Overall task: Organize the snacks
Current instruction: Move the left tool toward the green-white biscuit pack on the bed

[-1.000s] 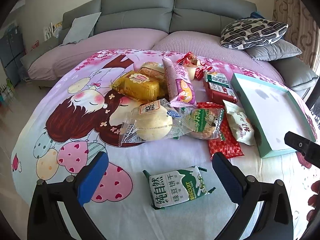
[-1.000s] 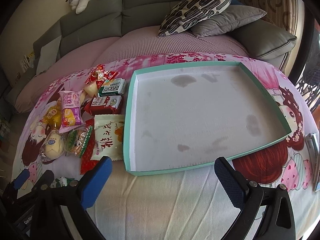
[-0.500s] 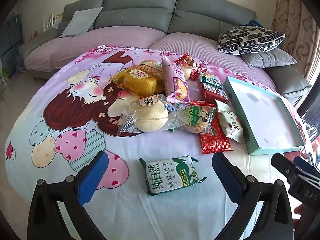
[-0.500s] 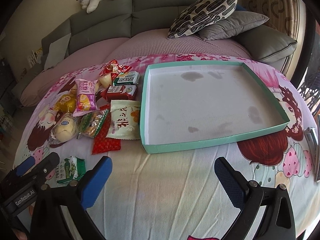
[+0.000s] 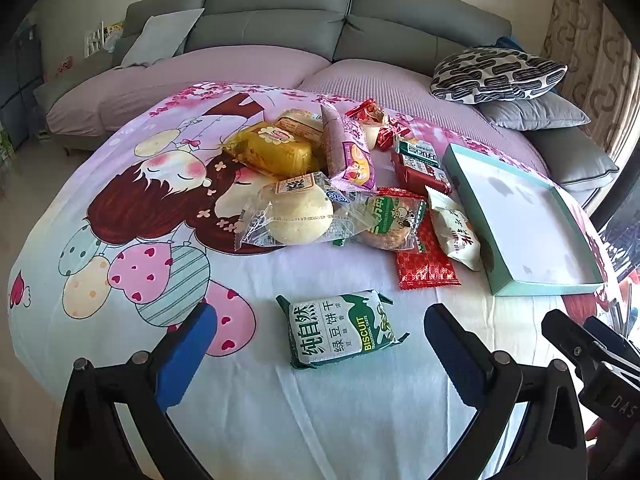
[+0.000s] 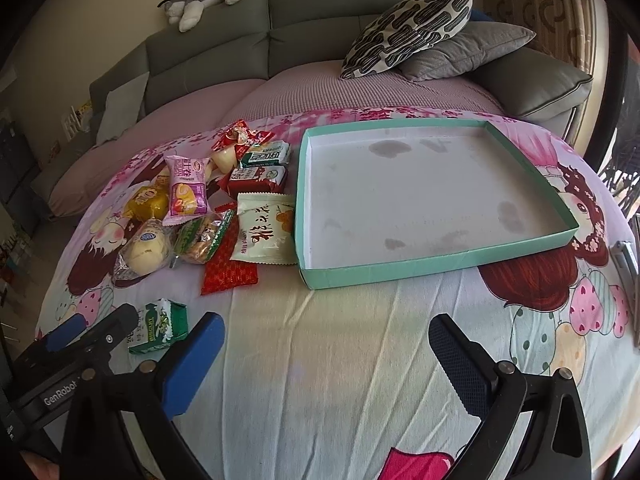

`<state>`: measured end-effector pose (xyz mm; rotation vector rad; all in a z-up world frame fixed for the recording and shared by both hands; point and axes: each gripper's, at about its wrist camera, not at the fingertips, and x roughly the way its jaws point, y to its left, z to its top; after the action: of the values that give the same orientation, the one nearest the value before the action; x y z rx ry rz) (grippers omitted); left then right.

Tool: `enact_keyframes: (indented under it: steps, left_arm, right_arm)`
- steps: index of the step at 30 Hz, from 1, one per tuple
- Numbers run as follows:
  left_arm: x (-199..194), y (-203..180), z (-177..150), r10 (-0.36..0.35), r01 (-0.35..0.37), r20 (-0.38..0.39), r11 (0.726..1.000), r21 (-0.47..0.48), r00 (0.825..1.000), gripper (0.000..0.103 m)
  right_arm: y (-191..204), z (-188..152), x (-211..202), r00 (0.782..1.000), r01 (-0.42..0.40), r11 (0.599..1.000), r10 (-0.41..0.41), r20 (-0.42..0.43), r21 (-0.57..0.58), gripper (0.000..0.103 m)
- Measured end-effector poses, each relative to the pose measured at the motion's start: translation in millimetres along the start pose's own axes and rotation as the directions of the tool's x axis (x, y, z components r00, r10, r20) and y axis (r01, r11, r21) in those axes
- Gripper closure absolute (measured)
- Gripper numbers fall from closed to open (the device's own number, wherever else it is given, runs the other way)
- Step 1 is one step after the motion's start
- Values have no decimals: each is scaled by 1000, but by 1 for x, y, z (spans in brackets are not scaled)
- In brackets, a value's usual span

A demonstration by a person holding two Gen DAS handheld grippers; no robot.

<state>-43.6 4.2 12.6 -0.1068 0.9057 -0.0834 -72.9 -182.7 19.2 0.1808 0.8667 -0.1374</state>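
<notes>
Biscuit pack [image 5: 340, 328] lies flat on the bed [image 5: 280, 420], dead ahead between the spread fingers of the empty left gripper [image 5: 320, 344], long axis crosswise. Right gripper [image 6: 326, 354] hangs wide and empty, further off. Beyond sits the snack pile [image 5: 332, 184]; teal tray [image 6: 440, 266] waits bare, far right.

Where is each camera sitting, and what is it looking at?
Left wrist: sits on the left tool, open, looking over the green biscuit pack at the snack pile; the right tool shows at right.
Right wrist: sits on the right tool, open, looking at the tray; the left tool shows at left.
Both see: biscuit pack, pile, tray, sofa.
</notes>
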Motion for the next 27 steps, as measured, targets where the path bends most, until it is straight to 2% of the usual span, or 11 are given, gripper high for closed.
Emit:
enact_keyframes:
  steps: [3, 8, 14, 27]
  left_arm:
    - [-2, 1, 1, 1, -1, 13, 1000, -2, 1000, 0]
    - [-3, 3, 1, -1, 1, 29, 1000, -6, 1000, 0]
    - [-2, 5, 2, -7, 8, 37, 1000, -16, 999, 0]
    - [0, 6, 2, -17, 18, 41, 1000, -22, 999, 0]
  right_arm:
    - [2, -2, -1, 1000, -2, 1000, 2, -3, -7, 0]
    - [10, -5, 5, 998, 60, 996, -62, -28, -64, 0]
    - [7, -10, 10, 999, 12, 999, -14, -46, -29, 0]
    - [8, -12, 14, 998, 21, 998, -24, -50, -52, 0]
